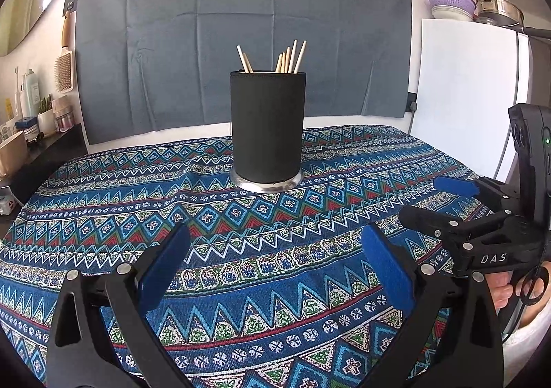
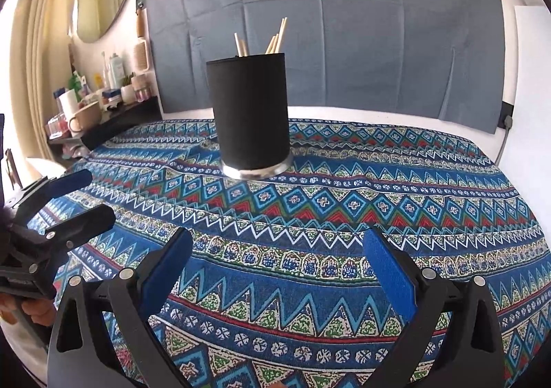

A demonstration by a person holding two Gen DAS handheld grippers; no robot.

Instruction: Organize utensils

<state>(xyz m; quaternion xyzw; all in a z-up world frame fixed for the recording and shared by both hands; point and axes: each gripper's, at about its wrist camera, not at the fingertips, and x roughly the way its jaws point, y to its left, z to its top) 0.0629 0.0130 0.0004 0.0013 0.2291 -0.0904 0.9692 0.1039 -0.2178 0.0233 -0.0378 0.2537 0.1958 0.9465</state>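
Observation:
A black cylindrical holder (image 1: 267,126) on a metal base stands upright at the far middle of the patterned tablecloth (image 1: 241,233). Several wooden chopsticks (image 1: 289,57) stick out of its top. It also shows in the right wrist view (image 2: 251,112) with the chopsticks (image 2: 275,38). My left gripper (image 1: 275,243) is open and empty, low over the cloth, well short of the holder. My right gripper (image 2: 277,247) is open and empty too. Each gripper shows in the other's view: the right one (image 1: 423,198) at the right, the left one (image 2: 93,195) at the left.
A grey cloth (image 1: 241,26) hangs on the back wall. A shelf (image 2: 103,119) with bottles, cups and a hairbrush runs along the left. A white fridge (image 1: 468,95) with pots and a colander on top stands at the right.

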